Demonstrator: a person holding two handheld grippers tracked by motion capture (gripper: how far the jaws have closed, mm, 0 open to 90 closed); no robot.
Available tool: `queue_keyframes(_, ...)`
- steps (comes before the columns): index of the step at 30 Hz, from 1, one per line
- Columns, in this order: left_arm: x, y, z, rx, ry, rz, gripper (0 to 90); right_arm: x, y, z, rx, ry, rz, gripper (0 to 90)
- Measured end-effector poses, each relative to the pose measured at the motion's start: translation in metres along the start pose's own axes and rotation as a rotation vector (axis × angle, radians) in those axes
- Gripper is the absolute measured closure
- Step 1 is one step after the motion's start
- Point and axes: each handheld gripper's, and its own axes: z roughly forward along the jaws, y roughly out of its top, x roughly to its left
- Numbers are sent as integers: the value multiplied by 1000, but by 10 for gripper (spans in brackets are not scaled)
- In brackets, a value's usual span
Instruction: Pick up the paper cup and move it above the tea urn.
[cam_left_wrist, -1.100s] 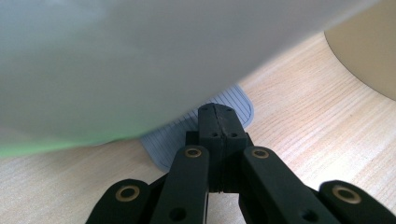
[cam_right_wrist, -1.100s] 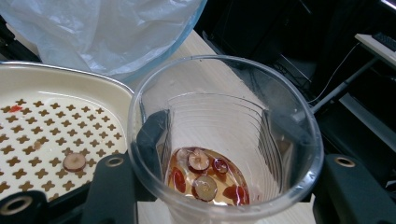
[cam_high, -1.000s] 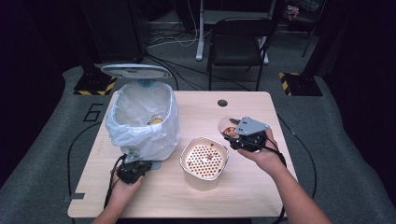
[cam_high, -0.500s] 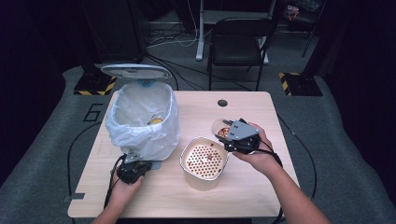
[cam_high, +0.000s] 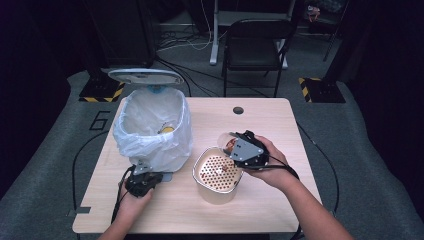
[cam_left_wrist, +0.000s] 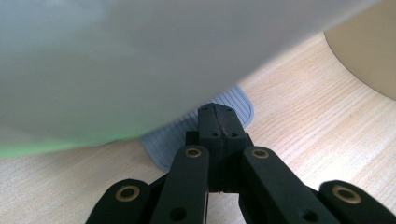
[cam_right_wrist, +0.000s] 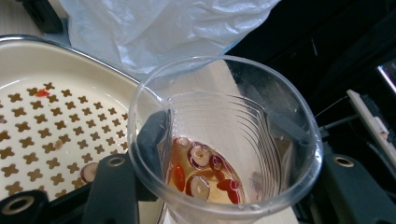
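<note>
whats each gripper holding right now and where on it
The right gripper holds a clear plastic cup by its sides, tilted over the strainer tub. The left gripper holds nothing; its shut fingers press the bin's grey pedal.

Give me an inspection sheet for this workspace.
Surface: wooden table, round hole near far edge.
Job's things: clear cup holding liquid and red slices, tilted over strainer pot.
Clutter: bagged pedal bin, lid up.
Grippers: right gripper shut on clear cup; left gripper shut, on bin pedal.
Cables: one trails from each gripper; more on floor.
Surroundings: black chair, dark room.
</note>
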Motion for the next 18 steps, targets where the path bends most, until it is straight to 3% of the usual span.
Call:
queue_keyframes(4,0,0,0,-1,-7,-9,900,4,3,1,13,-2,-34,445)
queue_keyframes(5,0,0,0,-1,-8,-9,900,6,4,2,17,-12,-70,445)
queue_keyframes(7,0,0,0,-1,-8,-9,900,9,6,2,31,-19,-94,445)
queue_keyframes(18,0,0,0,0,-8,-8,900,16,10,3,49,-31,-185,446)
